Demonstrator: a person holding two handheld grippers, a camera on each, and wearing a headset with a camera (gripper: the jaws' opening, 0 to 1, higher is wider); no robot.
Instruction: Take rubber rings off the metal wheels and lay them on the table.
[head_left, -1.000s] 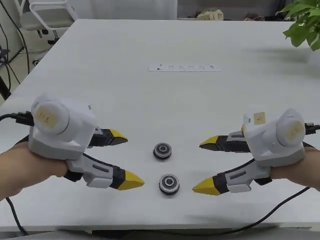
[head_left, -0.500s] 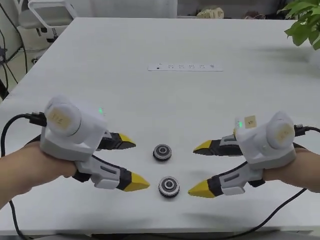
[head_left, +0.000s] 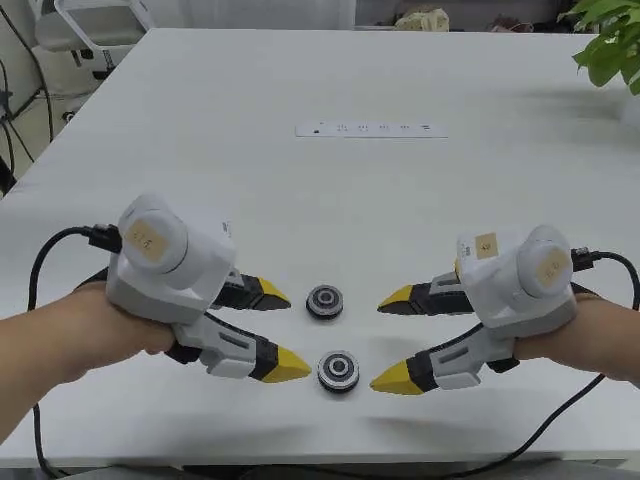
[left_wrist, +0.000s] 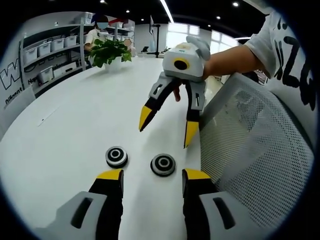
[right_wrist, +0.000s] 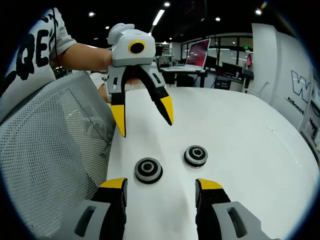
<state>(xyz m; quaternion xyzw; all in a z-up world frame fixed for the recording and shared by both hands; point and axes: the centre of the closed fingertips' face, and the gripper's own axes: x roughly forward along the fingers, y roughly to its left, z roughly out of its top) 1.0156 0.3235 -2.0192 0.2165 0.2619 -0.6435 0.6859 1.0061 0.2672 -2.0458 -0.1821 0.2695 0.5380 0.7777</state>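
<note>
Since the near wheel (head_left: 338, 369) and far wheel (head_left: 324, 300) lie loose on the table (head_left: 400, 200) between the left gripper (head_left: 295, 332) and right gripper (head_left: 379, 343), both open-jawed and empty, a one-sided push could slide one away.

The head view looks forward and down from above the near edge of the broad white table (head_left: 400, 200). It sits close over the white-and-black, yellow-tipped left gripper (head_left: 295, 333) and the matching right gripper (head_left: 379, 343). Each gripper view sits low, just above the tabletop, and faces along its own jaws toward the other gripper, so the two cameras look at each other. All three views share the strip between the grippers, where the nearer black-ringed metal wheel (head_left: 338, 370) and the farther black-ringed metal wheel (head_left: 324, 301) lie.
</note>
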